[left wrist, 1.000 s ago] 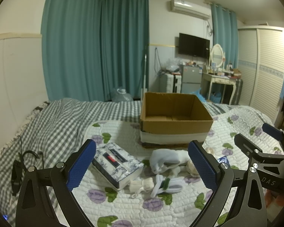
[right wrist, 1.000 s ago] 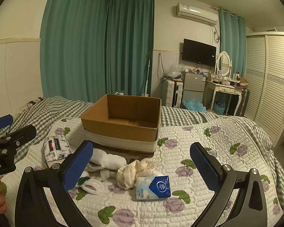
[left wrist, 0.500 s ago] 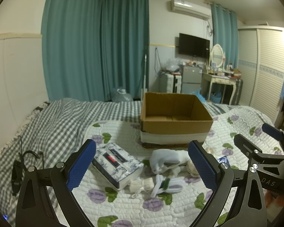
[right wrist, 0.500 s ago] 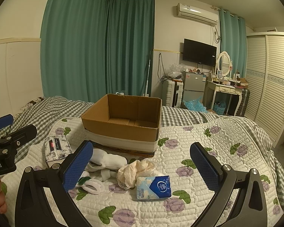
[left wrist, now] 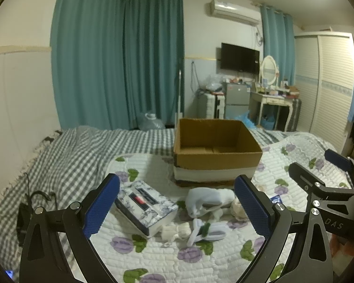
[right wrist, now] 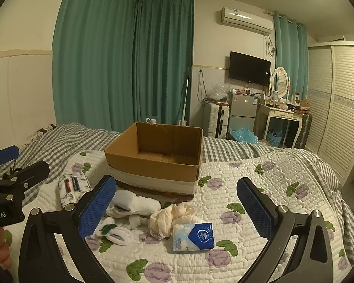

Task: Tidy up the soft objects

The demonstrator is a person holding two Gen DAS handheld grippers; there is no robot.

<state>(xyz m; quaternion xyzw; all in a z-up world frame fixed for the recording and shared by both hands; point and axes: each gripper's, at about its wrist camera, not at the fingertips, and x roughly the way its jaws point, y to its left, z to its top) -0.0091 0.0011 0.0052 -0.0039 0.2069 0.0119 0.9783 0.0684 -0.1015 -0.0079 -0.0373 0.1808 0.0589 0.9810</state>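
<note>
While nothing is yet gripped, the left wrist view shows the left tongs (left wrist: 177,202) spread wide and empty above the quilted bed (left wrist: 153,261). Between the blue pads lies a loose cluster: a floral tissue box (left wrist: 145,206) to the left, a white soft toy (left wrist: 207,199) just in front of the cardboard box (left wrist: 216,158), a small cream knotted piece (left wrist: 175,230) and a white-and-green headband-like item (left wrist: 206,232) nearer the camera. A cream fabric ball (left wrist: 238,208) sits half hidden behind the right pad. The cardboard box stands open and looks empty, further back on the bed. The right tongs (left wrist: 337,172) enter at the right edge, held off the bedding.

Right wrist view: the right tongs (right wrist: 177,205) also stand wide apart, holding nothing. Below them lie the white soft toy (right wrist: 136,204), a crumpled cream cloth (right wrist: 170,218) touching a blue-and-white tissue pack (right wrist: 193,237), and the white-and-green item (right wrist: 114,232) at lower left. The floral tissue box (right wrist: 73,187) sits left of the cardboard box (right wrist: 153,162). The left tongs (right wrist: 9,167) show at the left edge.

Judgement: this reads as the opening step, choosing a first item, with everything outside the box. The next move likely calls for lowering one pair of tongs over a single soft piece, probably the cream cloth or the toy, closing gently on a bunched fold, then lifting clear of its neighbours toward the box.
</note>
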